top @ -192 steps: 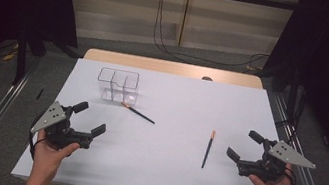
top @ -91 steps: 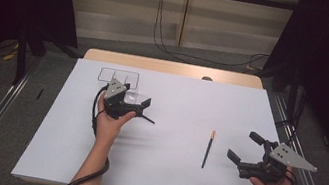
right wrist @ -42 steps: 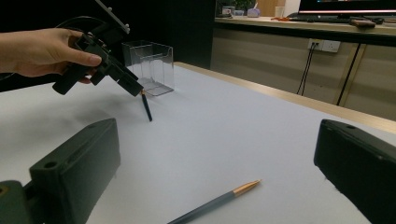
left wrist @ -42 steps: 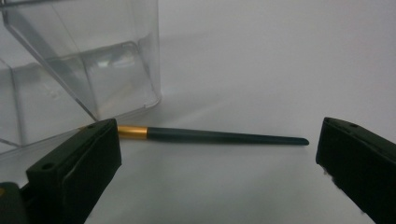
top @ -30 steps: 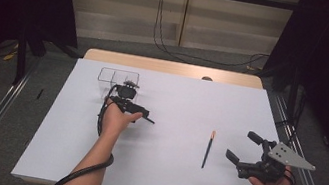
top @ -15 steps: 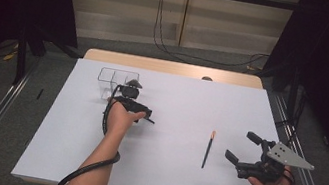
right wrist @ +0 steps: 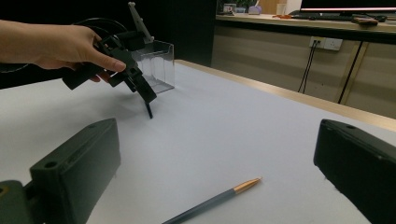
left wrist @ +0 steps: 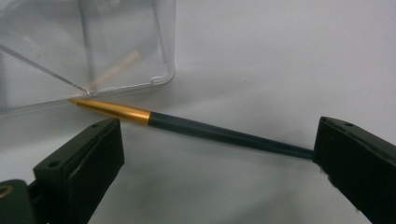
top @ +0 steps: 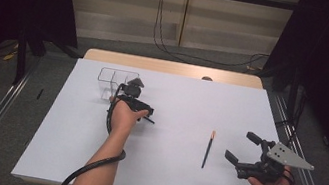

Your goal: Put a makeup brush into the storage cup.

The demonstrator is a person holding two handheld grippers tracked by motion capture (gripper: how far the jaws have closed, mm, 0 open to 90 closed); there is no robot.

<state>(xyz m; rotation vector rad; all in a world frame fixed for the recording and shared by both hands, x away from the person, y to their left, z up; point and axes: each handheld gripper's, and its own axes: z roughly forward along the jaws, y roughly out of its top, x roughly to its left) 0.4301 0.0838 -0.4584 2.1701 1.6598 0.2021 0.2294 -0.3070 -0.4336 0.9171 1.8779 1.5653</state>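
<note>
White table [top: 164, 173], unlabelled pen [left wrist: 196, 126] between wide-apart left gripper [left wrist: 210, 154] jaws; right gripper [top: 249, 148] likewise agape.

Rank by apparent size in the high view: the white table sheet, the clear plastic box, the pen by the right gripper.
1. White table sheet, by far the largest.
2. Clear plastic box.
3. Pen by the right gripper: about as long as the box is wide, but much thinner, so smallest. The box lies farther from the camera, so this order is safe.

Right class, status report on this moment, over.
Left hand-held gripper open, straddling the dark gold-tipped pen. Its tip touches the clear plastic box. Right hand-held gripper open beside the second pen.
</note>
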